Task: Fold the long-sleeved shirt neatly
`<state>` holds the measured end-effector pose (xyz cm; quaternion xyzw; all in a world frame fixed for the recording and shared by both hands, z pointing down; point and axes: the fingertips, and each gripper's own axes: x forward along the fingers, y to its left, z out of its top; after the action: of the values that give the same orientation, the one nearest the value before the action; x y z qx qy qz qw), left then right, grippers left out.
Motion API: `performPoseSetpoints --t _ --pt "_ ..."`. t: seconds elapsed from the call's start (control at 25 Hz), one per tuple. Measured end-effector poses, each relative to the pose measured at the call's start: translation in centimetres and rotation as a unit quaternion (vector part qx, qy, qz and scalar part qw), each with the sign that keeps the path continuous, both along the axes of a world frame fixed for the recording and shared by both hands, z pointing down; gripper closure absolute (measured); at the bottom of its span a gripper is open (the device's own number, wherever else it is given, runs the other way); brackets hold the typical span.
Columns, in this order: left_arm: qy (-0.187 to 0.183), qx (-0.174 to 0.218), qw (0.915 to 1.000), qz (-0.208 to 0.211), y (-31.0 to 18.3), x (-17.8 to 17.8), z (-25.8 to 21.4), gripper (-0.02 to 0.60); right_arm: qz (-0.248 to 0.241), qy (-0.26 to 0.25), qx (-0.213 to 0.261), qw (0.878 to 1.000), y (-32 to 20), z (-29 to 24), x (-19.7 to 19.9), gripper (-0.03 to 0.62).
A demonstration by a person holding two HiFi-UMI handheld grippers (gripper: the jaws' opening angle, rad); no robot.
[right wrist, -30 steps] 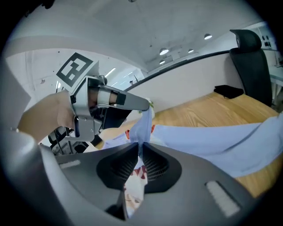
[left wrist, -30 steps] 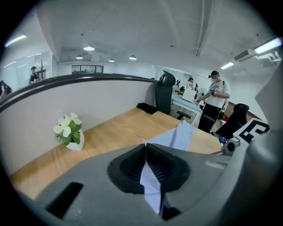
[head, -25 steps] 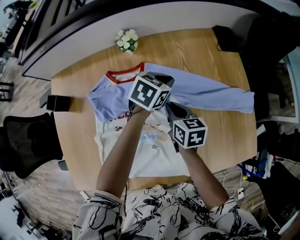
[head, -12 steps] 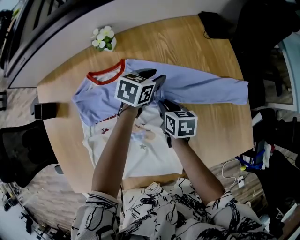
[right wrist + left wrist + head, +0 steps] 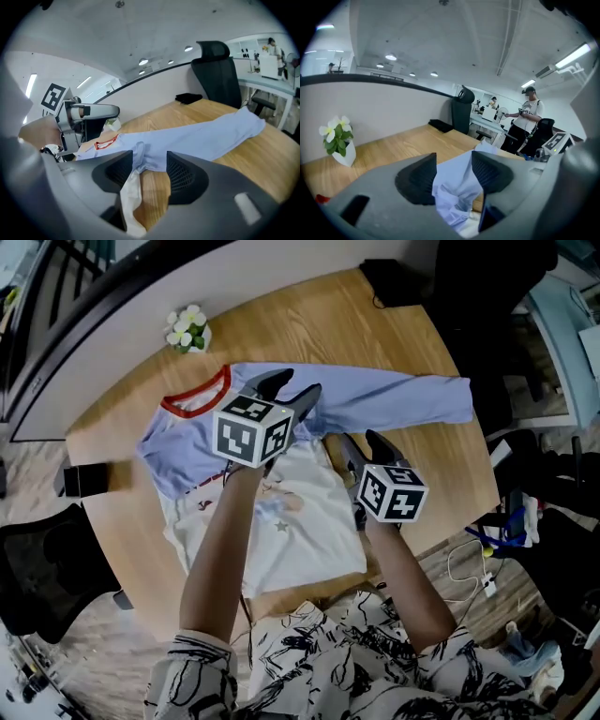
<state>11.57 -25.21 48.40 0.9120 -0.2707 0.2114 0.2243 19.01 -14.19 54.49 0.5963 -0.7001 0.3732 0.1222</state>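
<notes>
The long-sleeved shirt (image 5: pixel 291 521) lies flat on the wooden table (image 5: pixel 412 334): white body, red collar (image 5: pixel 192 397), blue sleeves. One sleeve (image 5: pixel 403 399) stretches out to the right. My left gripper (image 5: pixel 292 385) hovers over that sleeve's shoulder; its jaws have just been opening and now stand apart, with bunched blue cloth (image 5: pixel 457 187) loose between them. My right gripper (image 5: pixel 358 440) is at the body's right edge. Its jaws have also just been opening, and the white hem (image 5: pixel 131 197) lies by one pad over bare wood. The sleeve (image 5: pixel 206 136) runs away ahead of it.
A small pot of white flowers (image 5: pixel 187 329) stands at the table's far left. A black pouch (image 5: pixel 384 277) lies at the far edge and a black box (image 5: pixel 80 479) at the left edge. Office chairs and cables surround the table. A person (image 5: pixel 529 117) stands in the background.
Both grippers' jaws have gone from closed to apart. The right gripper has swung to the right, away from the left one. The left gripper has shifted slightly over the shoulder.
</notes>
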Motion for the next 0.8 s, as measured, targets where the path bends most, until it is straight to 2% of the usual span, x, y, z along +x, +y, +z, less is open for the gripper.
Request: performPoseSetpoints --t 0.16,0.28,0.56,0.68,0.8 --pt "0.029 0.051 0.9977 0.034 2.4 2.2 -4.5 0.334 0.053 0.059 0.045 0.996 3.7 -4.1 3.8 0.355" --pt "0.041 0.068 0.9945 0.069 4.8 4.9 -7.3 0.325 0.092 0.08 0.068 0.99 6.9 -7.1 6.9 0.344" --pt "0.038 0.088 0.9888 0.115 9.5 12.1 -10.4 0.293 0.15 0.089 0.086 0.981 11.0 -10.0 14.9 0.306" --pt "0.025 0.101 0.9856 0.133 10.4 16.0 -10.0 0.273 0.17 0.082 0.089 0.978 11.4 -9.1 19.2 0.298" --pt "0.01 0.105 0.984 0.144 10.3 20.0 -8.6 0.25 0.168 0.067 0.083 0.98 10.8 -7.2 23.2 0.292"
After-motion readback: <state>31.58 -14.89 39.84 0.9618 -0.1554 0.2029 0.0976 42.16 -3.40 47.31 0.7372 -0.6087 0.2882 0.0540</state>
